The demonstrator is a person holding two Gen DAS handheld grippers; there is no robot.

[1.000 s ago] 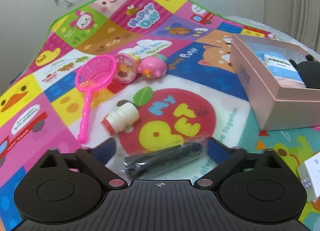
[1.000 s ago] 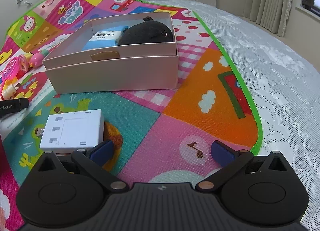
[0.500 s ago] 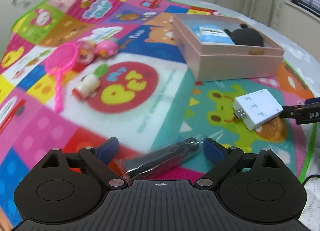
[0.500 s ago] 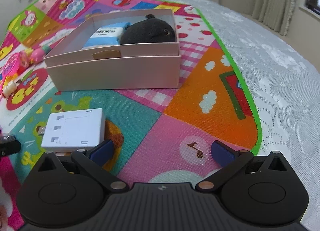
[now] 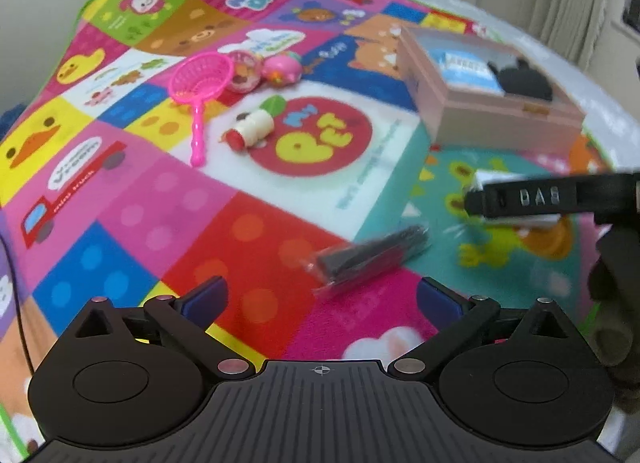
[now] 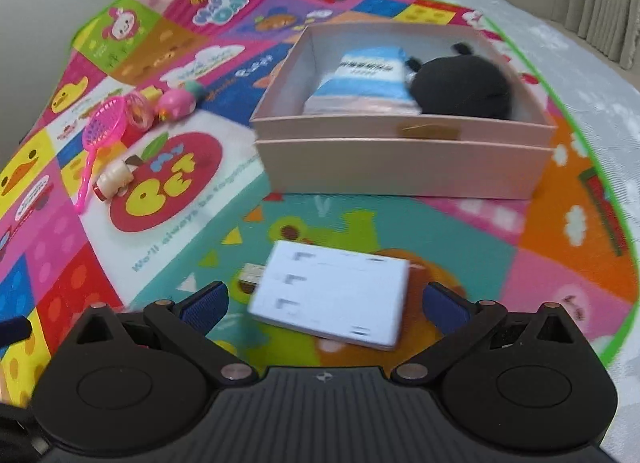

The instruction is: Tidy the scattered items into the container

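While its jaws are opening with nothing between them, the left gripper (image 5: 320, 297) hovers over the mat (image 5: 132, 199), the black wrapped item (image 5: 370, 255) lying just ahead. Further right, the right gripper (image 6: 325, 301) is spread wide around the white adapter (image 6: 332, 299), and the pink box (image 6: 404, 167) stands beyond it.

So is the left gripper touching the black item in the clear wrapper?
Apart. The left wrist view shows the left gripper opening, with bare mat between its fingertips and the wrapped black item.

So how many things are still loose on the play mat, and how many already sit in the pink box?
Loose on the mat: 6
In the pink cardboard box: 2
Total: 8
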